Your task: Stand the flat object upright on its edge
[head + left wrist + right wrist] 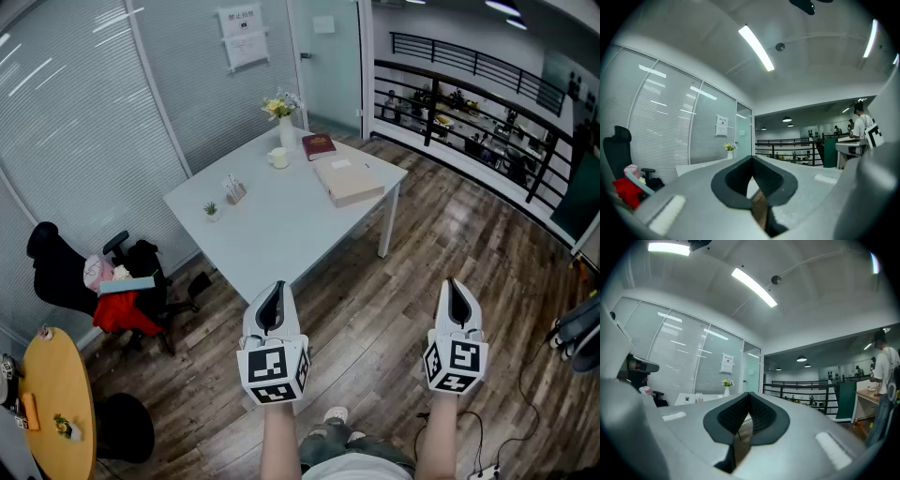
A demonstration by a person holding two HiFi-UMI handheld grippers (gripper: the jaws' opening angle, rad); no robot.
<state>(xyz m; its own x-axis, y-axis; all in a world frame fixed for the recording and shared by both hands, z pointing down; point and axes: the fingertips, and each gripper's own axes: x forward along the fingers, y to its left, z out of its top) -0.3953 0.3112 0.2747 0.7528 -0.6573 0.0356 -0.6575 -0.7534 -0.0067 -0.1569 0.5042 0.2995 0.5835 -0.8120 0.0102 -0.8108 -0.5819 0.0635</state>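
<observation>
A flat beige box [349, 180] lies on its broad face near the right end of the white table [272, 230]. Behind it lie a dark red book [319, 145], a white mug [277, 157] and a vase of flowers [286, 127]. Both grippers are held level over the wooden floor, well short of the table. The left gripper [273, 292] is shut and empty, its black tips meeting [752, 159]. To its right, the right gripper [456, 291] is also shut with nothing in it [750, 407]. The vase [726, 391] shows far ahead in the right gripper view.
A small potted plant [211, 210] and a small holder [234, 190] stand on the table's left part. An office chair with red clothing [117, 295] and a round yellow table [56, 403] stand at left. A black railing [487, 103] runs at back right. A person [883, 366] stands at far right.
</observation>
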